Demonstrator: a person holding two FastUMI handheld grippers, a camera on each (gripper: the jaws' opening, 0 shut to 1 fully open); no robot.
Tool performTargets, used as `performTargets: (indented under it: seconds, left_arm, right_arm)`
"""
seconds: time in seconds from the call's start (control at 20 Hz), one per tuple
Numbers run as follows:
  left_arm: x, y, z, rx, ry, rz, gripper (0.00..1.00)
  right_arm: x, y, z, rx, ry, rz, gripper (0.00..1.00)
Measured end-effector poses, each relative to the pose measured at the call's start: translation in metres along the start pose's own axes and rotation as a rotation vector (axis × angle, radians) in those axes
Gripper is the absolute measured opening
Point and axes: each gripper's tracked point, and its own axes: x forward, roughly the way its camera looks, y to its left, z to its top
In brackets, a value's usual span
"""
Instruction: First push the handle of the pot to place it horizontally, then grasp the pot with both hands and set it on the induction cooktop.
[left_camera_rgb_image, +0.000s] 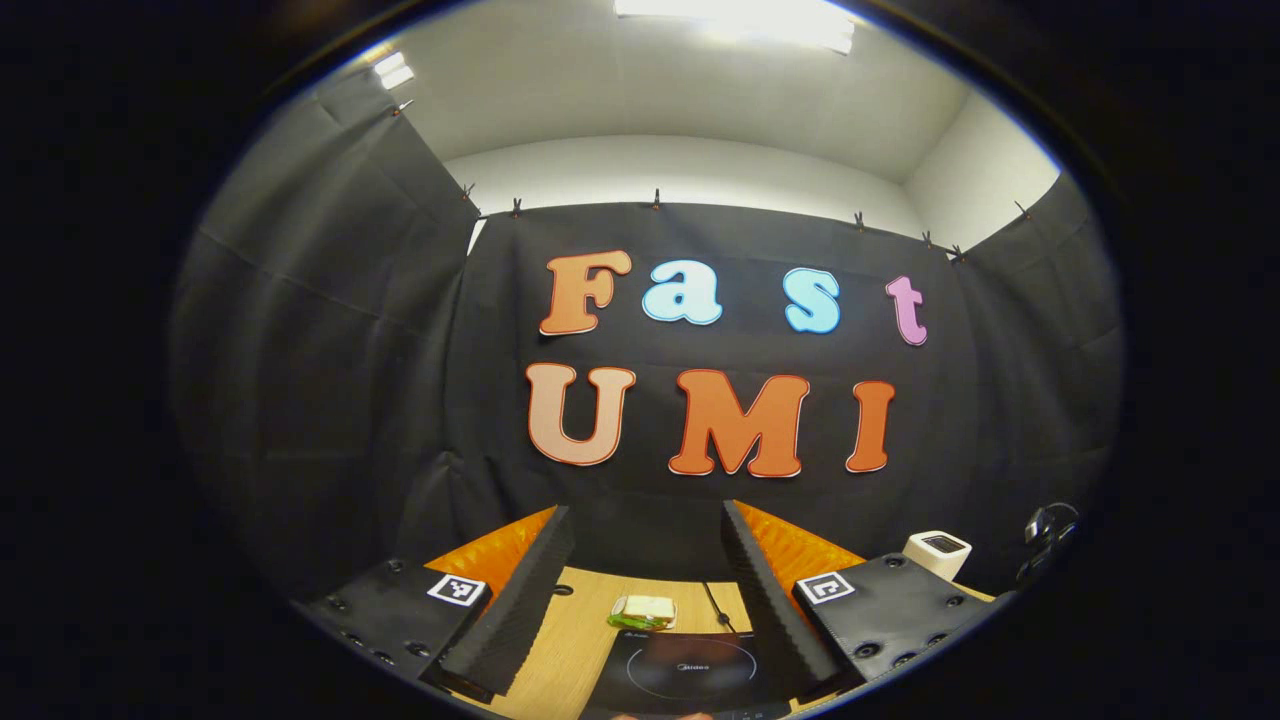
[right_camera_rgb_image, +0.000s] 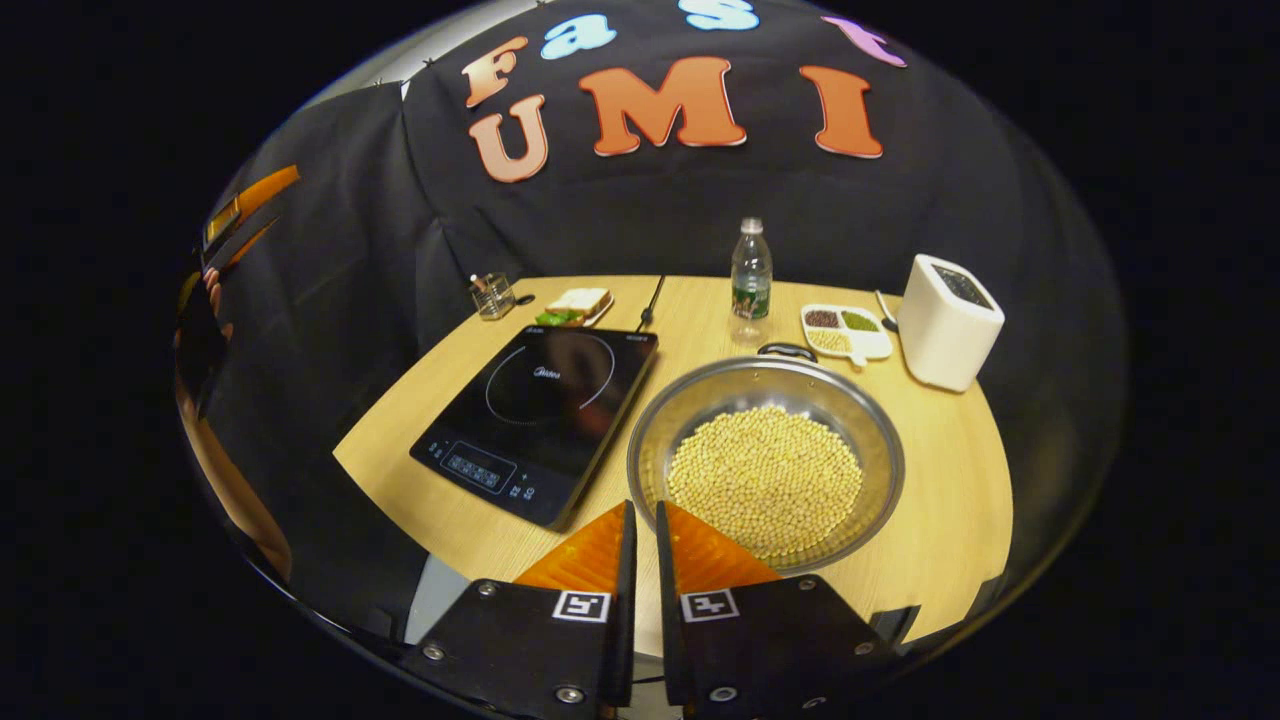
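Right now my right tool (right_camera_rgb_image: 641, 515), fingers nearly together, sits at the pot's (right_camera_rgb_image: 766, 462) six o'clock; left tool (left_camera_rgb_image: 645, 560) apart. A hard handle (right_camera_rgb_image: 787, 350) shove could spill soybeans (right_camera_rgb_image: 764, 475).

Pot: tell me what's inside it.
The pot holds a heap of pale round beans. They cover the middle of its bottom, so anything beneath them is hidden.

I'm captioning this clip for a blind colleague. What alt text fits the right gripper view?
A metal pot of pale beans sits on a round wooden table beside a black induction cooktop. The right gripper, nearly closed and empty, hovers at the pot's near rim. Behind stand a water bottle and white container.
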Motion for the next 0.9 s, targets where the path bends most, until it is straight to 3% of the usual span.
performTargets:
  seconds: [0.2,0.4,0.9]
  left_arm:
    - [-0.004,0.006,-0.002,0.001,0.001,0.011,0.98]
    - [-0.009,0.008,0.003,0.005,-0.015,0.011,0.97]
    - [-0.006,0.009,-0.004,0.010,-0.014,0.019,0.98]
  right_arm:
    - [0.021,0.006,-0.039,0.057,0.132,0.032,0.00]
    - [0.044,0.006,-0.066,0.136,0.234,0.044,0.00]
    - [0.075,-0.004,-0.072,0.221,0.313,0.049,0.00]
